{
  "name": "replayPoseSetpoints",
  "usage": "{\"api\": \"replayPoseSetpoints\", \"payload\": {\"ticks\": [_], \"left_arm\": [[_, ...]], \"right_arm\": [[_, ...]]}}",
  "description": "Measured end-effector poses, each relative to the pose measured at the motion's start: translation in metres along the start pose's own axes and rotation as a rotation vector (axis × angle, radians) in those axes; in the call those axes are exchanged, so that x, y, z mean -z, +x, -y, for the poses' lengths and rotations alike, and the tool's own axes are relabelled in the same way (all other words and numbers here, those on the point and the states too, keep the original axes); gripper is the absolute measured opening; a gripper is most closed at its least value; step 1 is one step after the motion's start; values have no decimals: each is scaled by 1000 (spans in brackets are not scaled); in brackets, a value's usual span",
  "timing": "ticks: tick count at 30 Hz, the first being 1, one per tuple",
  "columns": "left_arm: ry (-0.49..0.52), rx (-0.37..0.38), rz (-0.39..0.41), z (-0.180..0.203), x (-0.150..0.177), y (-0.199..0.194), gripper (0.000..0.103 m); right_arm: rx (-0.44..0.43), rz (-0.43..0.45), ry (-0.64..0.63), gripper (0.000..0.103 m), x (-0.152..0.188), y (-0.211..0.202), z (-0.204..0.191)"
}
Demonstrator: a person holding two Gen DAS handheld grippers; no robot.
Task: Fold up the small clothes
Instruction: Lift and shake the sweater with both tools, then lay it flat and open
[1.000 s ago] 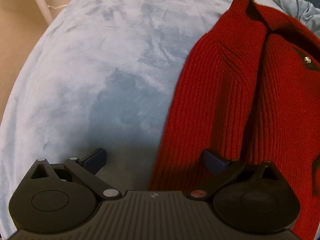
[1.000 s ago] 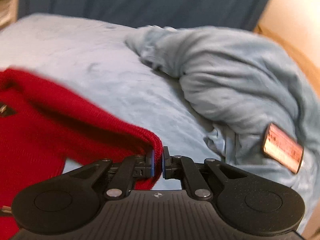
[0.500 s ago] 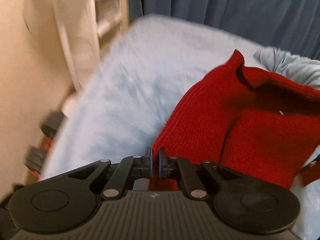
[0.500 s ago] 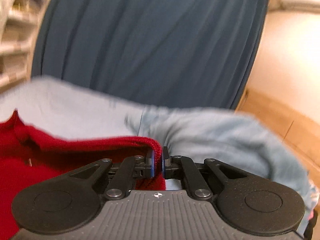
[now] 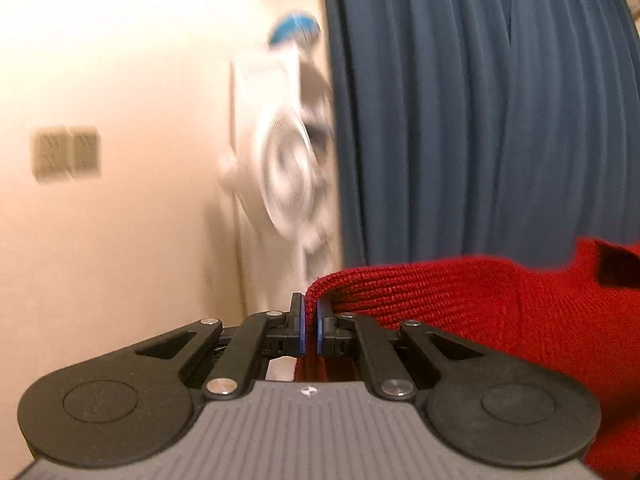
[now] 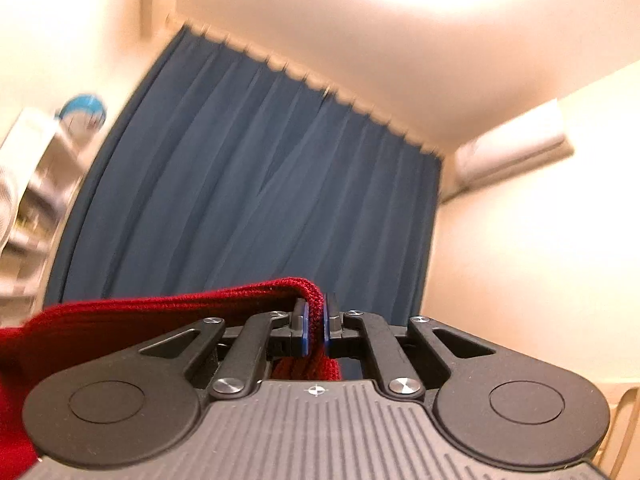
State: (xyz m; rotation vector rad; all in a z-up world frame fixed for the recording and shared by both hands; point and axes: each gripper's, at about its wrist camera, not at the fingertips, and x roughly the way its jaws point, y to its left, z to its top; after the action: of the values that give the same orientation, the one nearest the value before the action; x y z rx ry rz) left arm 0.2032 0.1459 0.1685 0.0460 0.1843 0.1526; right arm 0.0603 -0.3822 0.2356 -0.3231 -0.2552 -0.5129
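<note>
The left hand-held gripper (image 5: 310, 322) and the right hand-held gripper (image 6: 316, 330) each pinch an edge of the red sweater (image 5: 500, 312), held up before the blue curtain (image 6: 248, 200). The sweater's lower part is cut off; the fan (image 5: 288, 176) is blurred.

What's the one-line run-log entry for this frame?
phase: lift | left gripper: shut on red sweater edge | right gripper: shut on red sweater edge | sweater spans between grippers | backdrop: blue curtain

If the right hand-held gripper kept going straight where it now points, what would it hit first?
Probably the dark blue curtain. The right hand-held gripper, shut on the red sweater, aims slightly upward at it; depth unclear.
</note>
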Motion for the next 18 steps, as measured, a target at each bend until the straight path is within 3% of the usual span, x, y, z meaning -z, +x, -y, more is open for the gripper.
{"api": "replayPoseSetpoints", "payload": {"ticks": [4, 7, 9, 13, 15, 16, 18], "left_arm": [[-10, 47, 1, 3, -28, 6, 5], [98, 9, 30, 44, -25, 33, 5], [117, 14, -2, 72, -21, 73, 5], [173, -25, -134, 129, 19, 192, 5], [215, -42, -232, 151, 48, 261, 6], [234, -55, -319, 167, 73, 298, 15], [258, -68, -501, 183, 126, 351, 41]], "right_arm": [[42, 21, 3, 6, -3, 14, 12], [37, -47, 15, 6, 14, 59, 8], [15, -132, 22, 6, 40, 99, -9], [3, -354, 36, 6, 114, 192, -53], [17, -510, 64, 6, 166, 247, -76], [38, -606, 76, 8, 201, 274, -88], [36, -822, 84, 20, 265, 313, -110]]}}
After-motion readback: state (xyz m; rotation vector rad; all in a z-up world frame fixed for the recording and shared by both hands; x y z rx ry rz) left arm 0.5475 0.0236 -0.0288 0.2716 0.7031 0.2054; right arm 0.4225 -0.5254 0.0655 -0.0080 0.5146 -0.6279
